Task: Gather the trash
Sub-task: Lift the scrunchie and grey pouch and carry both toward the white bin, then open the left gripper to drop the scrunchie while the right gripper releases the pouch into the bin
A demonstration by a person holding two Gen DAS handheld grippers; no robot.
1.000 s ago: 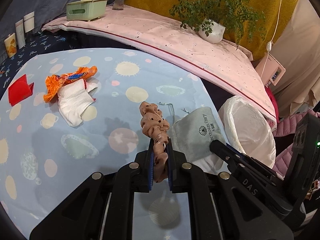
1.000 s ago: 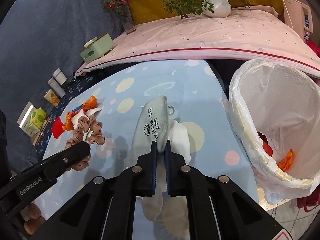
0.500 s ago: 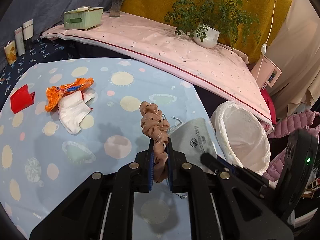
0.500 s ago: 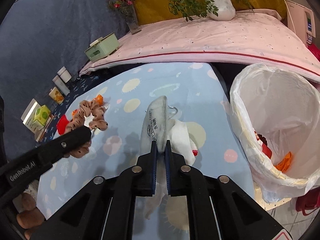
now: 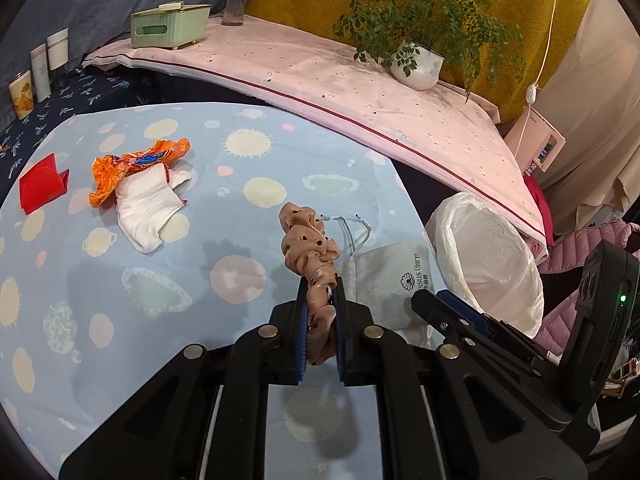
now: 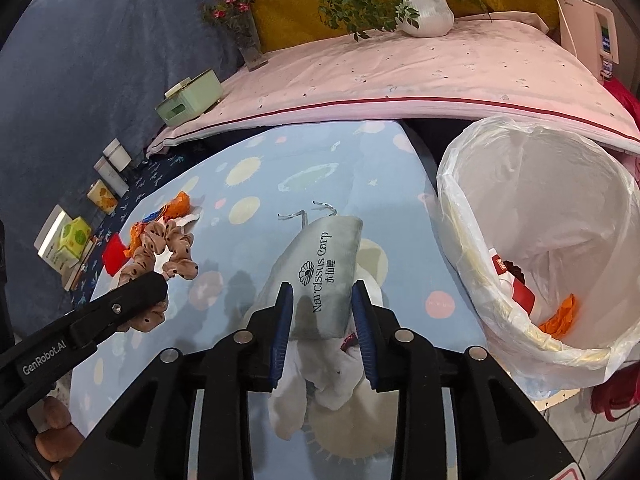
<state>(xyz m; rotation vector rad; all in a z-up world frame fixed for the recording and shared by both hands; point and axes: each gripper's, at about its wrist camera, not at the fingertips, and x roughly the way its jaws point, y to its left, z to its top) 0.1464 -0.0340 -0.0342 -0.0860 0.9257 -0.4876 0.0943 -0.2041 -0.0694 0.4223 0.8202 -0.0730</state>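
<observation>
Now right claw spread over pouch.

A lived-in home room is being shown: a planet-print tablecloth is being spread under socks and wrappers, a bag-lined bin is being kept at 3 o'clock, and a potted plant, flower vase and tissue box are being displayed toward 12 o'clock.

Tan black-dotted scrunchie, grey pouch – black lettering, pale-blue planet-print tablecloth, orange wrapper
</observation>
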